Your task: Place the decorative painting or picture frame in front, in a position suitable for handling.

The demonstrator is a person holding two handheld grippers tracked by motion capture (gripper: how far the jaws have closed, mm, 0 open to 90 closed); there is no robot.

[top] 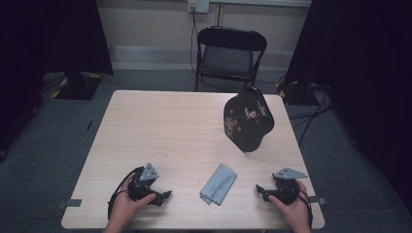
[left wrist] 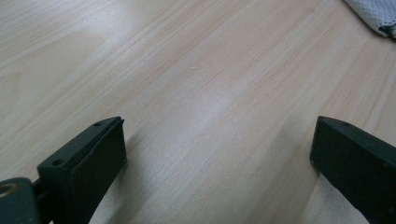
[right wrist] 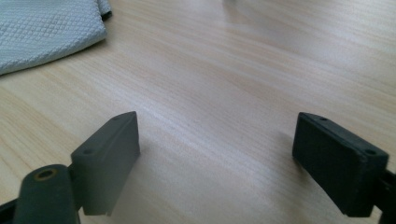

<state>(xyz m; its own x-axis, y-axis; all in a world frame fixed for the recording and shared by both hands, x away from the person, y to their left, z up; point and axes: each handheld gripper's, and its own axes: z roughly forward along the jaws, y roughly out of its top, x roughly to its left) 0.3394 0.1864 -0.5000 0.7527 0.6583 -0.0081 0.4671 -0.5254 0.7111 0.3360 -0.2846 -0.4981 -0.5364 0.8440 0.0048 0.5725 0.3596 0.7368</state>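
Quick count of what's here: one light wooden table (top: 160,126). On it, one folded grey cloth (top: 218,184) and one black fan (top: 248,119) painted with flowers. Two hand-held grippers, the left hand-held gripper (top: 165,195) and the right hand-held gripper (top: 260,191), one in each of two hands, each with two black jaws standing wide apart. Behind the table, one black folding chair (top: 231,56). One wall socket (top: 197,5) up top.

Between the left gripper (top: 166,195) and the right gripper (top: 259,189), bare wood is broken by the folded grey cloth (top: 218,184) alone. The far right of the table (top: 160,126) is taken up by the tilted black decorated fan (top: 248,120). A folding chair (top: 231,52) is set beyond the far edge.
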